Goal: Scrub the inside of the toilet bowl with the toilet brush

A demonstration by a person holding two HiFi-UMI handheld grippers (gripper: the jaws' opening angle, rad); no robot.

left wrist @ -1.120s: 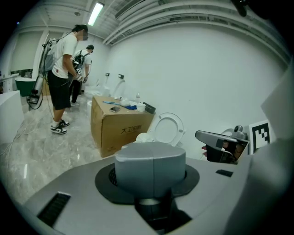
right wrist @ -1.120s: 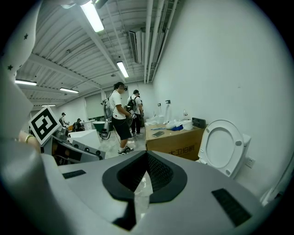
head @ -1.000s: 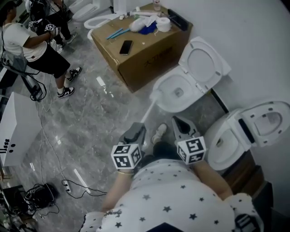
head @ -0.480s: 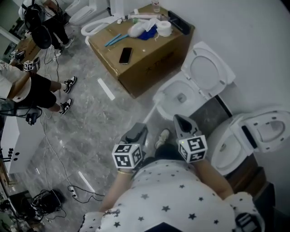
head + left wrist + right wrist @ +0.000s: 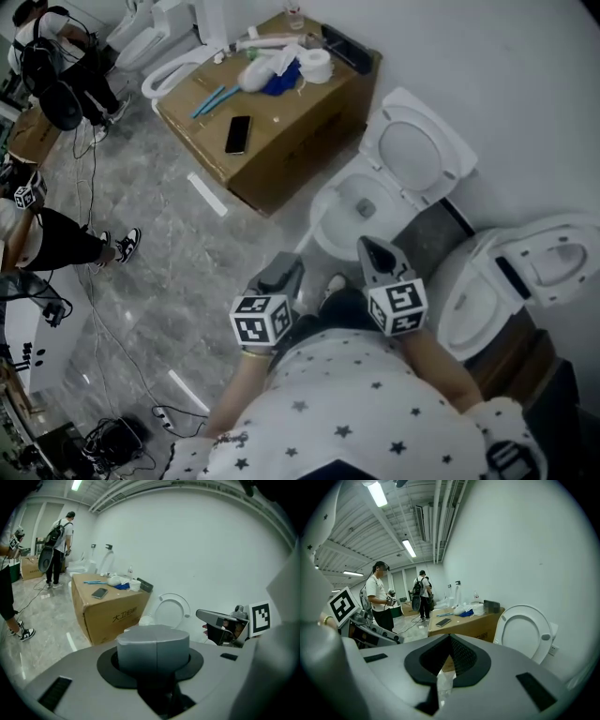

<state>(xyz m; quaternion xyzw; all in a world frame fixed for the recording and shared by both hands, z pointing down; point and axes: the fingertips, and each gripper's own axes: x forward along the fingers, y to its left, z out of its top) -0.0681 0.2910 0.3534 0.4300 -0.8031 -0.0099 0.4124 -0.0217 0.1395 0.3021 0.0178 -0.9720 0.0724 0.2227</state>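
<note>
Gripping the toilet brush [image 5: 308, 232] by its handle, the left gripper [image 5: 285, 266] has its jaws pressed onto a grey, faceted butt end [image 5: 153, 649], which fills the gap between them in the left gripper view. From there the thin white handle slants up and away to the near-left rim of the toilet bowl [image 5: 330, 231]. Whether the brush head sits inside the bowl or just at its edge cannot be told.

Just beside it, the right gripper [image 5: 369, 247] points toward the same bowl. Its black pads are drawn nearly together with only a thin slit between them, and they hold nothing.

The bowl's lid [image 5: 418, 148] stands raised against the white wall. To the right of the bowl, a second toilet [image 5: 473, 298] also has its lid up. On the other side, a cardboard box [image 5: 291, 155] stands on the grey marble floor [image 5: 159, 262], close to the bowl. On top of it lie a phone [image 5: 237, 134], a roll of paper [image 5: 319, 64] and a blue cloth [image 5: 279, 82]. Well apart, at the left edge, other people stand among loose cables [image 5: 112, 337].
</note>
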